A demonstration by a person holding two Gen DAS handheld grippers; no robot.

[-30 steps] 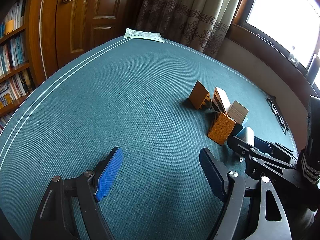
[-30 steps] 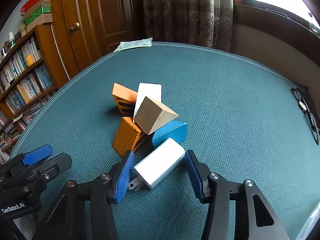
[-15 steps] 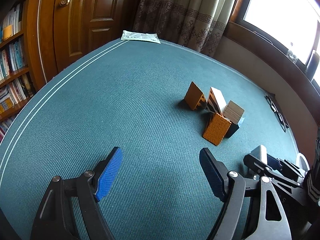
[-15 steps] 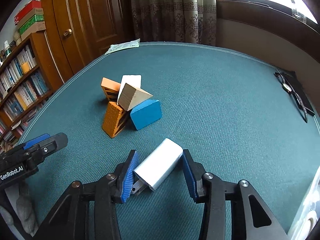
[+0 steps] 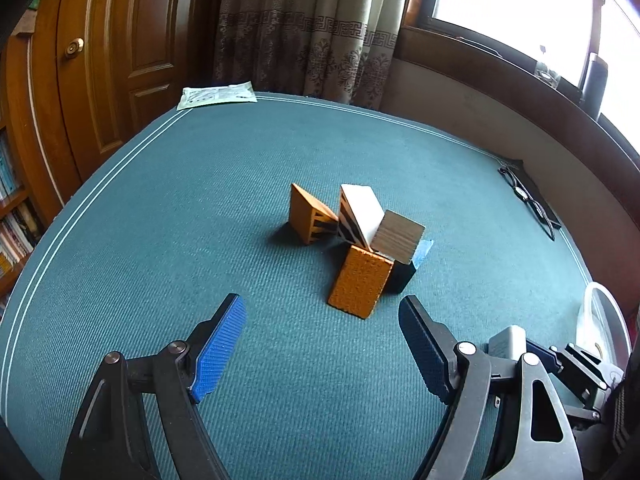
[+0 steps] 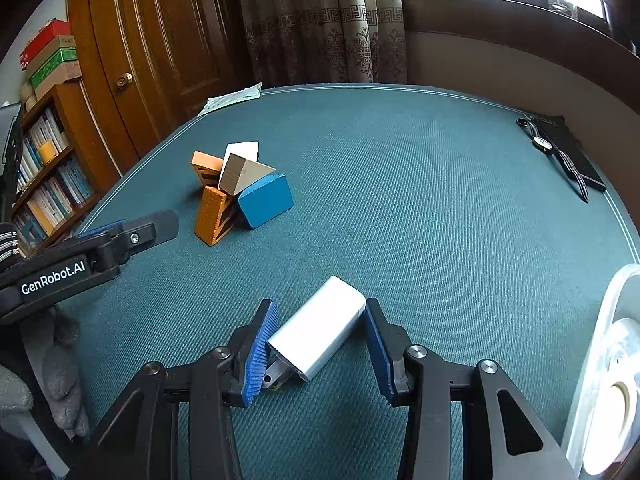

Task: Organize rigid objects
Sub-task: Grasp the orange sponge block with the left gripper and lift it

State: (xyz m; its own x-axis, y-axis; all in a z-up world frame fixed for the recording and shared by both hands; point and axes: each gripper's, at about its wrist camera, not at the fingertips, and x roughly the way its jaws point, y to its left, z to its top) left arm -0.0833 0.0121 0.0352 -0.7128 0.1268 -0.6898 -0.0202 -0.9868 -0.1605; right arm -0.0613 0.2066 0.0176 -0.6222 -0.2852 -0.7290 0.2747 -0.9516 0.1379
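Note:
My right gripper (image 6: pixel 319 307) is shut on a white charger (image 6: pixel 320 328), held slantwise just above the teal table (image 6: pixel 400 220) with its plug prongs toward the left pad. A pile of blocks lies farther back to the left: a blue block (image 6: pixel 264 200), a wooden prism (image 6: pixel 244 174), a rough orange block (image 6: pixel 210 216), an orange wedge (image 6: pixel 206 164) and a white block (image 6: pixel 242 150). My left gripper (image 5: pixel 320 302) stands open and empty, just short of the rough orange block (image 5: pixel 362 284). In the left wrist view the charger (image 5: pixel 506 340) shows at lower right.
A white round container (image 6: pixel 608 360) sits at the table's right edge. Glasses (image 5: pixel 528 200) and a watch on a black case (image 6: pixel 560 152) lie at the far right. A paper packet (image 5: pixel 218 96) rests at the far edge. A bookshelf and wooden door stand behind.
The right gripper has carried the charger away from the pile, toward the near right, and the white container has come into view. The left gripper has swung round to face the pile.

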